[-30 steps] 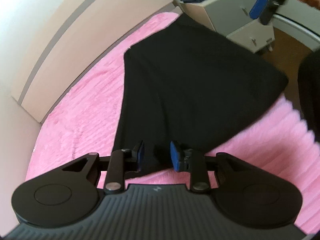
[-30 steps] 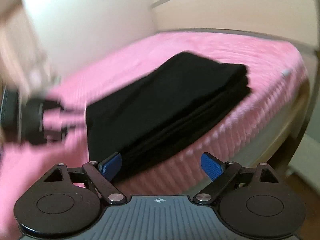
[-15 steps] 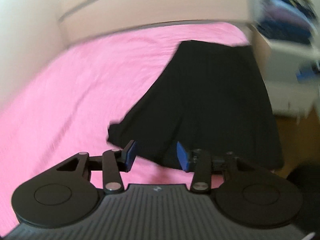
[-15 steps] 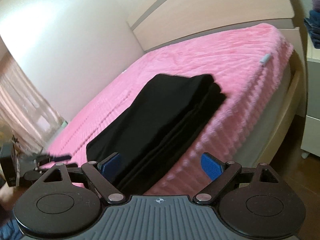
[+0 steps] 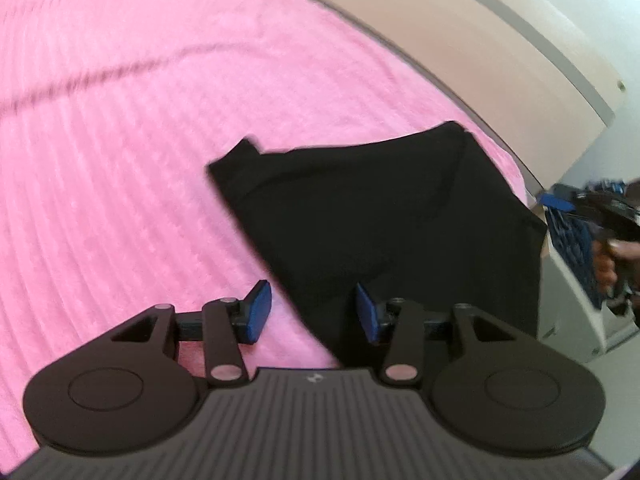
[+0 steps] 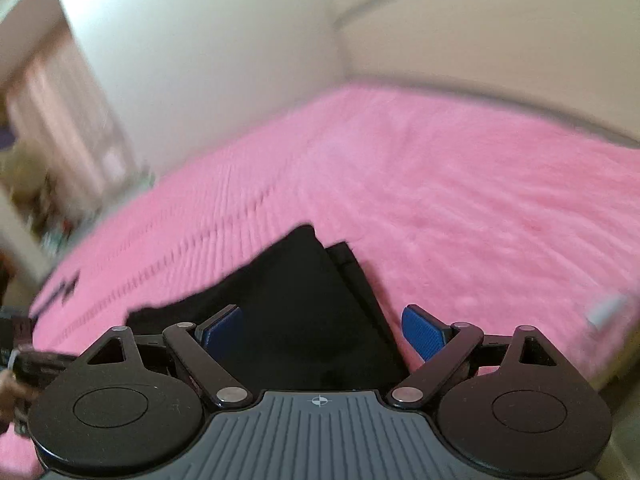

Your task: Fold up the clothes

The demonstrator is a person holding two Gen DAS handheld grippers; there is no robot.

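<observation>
A black folded garment (image 5: 384,220) lies on the pink bed cover (image 5: 120,160), near the bed's edge. My left gripper (image 5: 312,316) hovers over the garment's near corner. Its blue pads stand apart and grip nothing, and the cloth's edge runs below the gap. In the right wrist view the same garment (image 6: 296,300) lies under my right gripper (image 6: 324,330), whose jaws are wide open and empty. The right gripper (image 5: 592,208) also shows at the far right of the left wrist view, held by a hand (image 5: 608,256). Both views are blurred.
A pale headboard (image 5: 500,40) runs behind the bed. A white cabinet (image 5: 568,300) with blue clothes stands beyond the bed's edge. A small light object (image 6: 608,312) lies on the cover at the right. Wide bare pink cover (image 6: 460,200) stretches past the garment.
The left wrist view has rolled strongly and the left jaws stand a little wider. The right gripper has swung across, so the garment now lies close beneath it. The garment stays folded.
</observation>
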